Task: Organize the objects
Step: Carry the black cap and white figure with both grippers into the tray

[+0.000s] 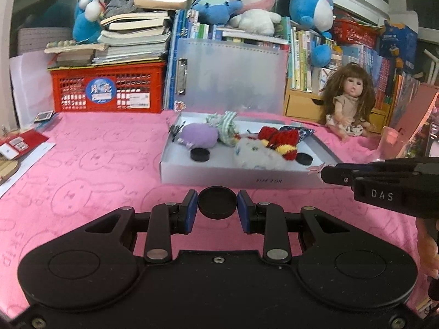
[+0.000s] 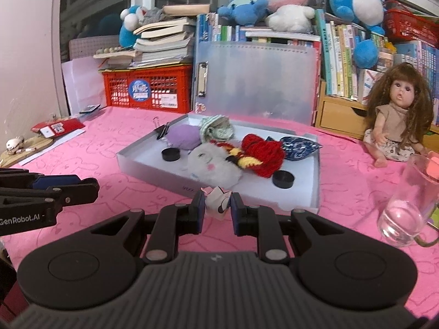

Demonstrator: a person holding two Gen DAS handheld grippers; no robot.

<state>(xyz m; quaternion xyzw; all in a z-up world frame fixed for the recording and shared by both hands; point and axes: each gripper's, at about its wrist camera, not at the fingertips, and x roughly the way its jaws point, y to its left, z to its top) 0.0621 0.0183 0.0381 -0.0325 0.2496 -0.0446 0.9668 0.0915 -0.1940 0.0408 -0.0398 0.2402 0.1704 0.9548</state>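
My left gripper (image 1: 217,205) is shut on a round black cap (image 1: 217,202), held above the pink cloth just in front of the white box (image 1: 241,178). My right gripper (image 2: 218,205) is shut on a small folded paper piece (image 2: 217,201), pink and white with a black spot, near the white box's (image 2: 296,201) front edge. The box holds a purple plush (image 2: 183,136), a grey-white plush (image 2: 212,166), a red and yellow knitted piece (image 2: 260,156), a green checked cloth (image 2: 216,128), a blue patterned pouch (image 2: 297,145) and two black caps (image 2: 170,154) (image 2: 283,179).
A doll (image 2: 397,120) sits at the right, with a glass mug (image 2: 408,205) in front of it. Behind the box stand a translucent folder (image 2: 255,87), a red crate (image 2: 148,89) under stacked books, and shelves with plush toys. Cards and a wooden board (image 2: 24,148) lie at the left.
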